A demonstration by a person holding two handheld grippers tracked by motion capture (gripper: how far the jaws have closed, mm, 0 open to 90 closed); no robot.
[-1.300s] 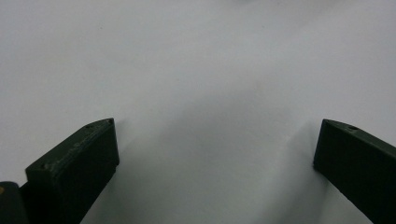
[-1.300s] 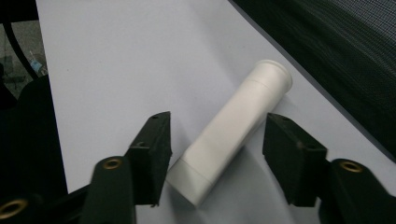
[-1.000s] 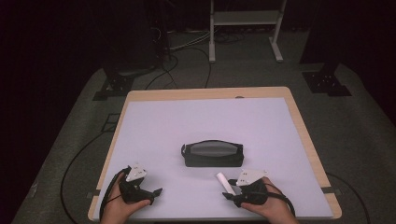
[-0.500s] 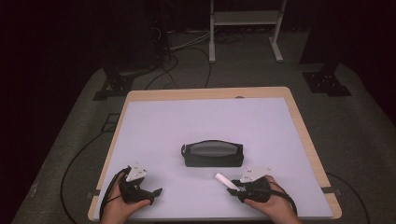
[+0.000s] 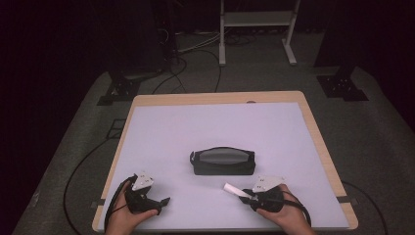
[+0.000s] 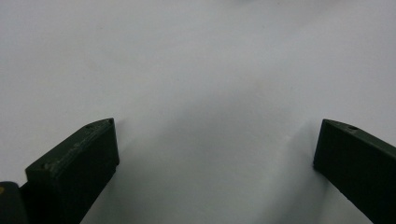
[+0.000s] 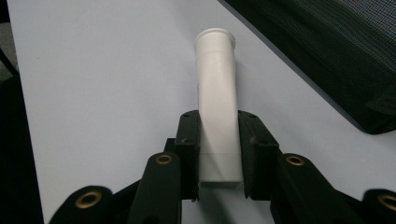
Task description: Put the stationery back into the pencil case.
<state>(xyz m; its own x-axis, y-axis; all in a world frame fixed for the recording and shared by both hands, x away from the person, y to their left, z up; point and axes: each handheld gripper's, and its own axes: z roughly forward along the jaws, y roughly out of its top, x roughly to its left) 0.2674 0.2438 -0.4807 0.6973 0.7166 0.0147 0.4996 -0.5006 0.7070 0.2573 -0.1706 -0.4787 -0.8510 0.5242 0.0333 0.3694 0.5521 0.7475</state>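
Tabletop (image 5: 161, 132) white, black pouch (image 5: 222, 161) at centre. Left gripper (image 5: 161, 201) spread, empty. Right gripper (image 7: 218, 140) has just closed, pinching white tube (image 7: 215, 93) near base, beside pouch. Risk: tube pivots or slips, since most length overhangs pads.

No legible text, labels, brands or nos. anywhere: white tube (image 7: 216, 100), black pouch (image 5: 222, 161) and table (image 5: 313, 128) all look plain, no signs.
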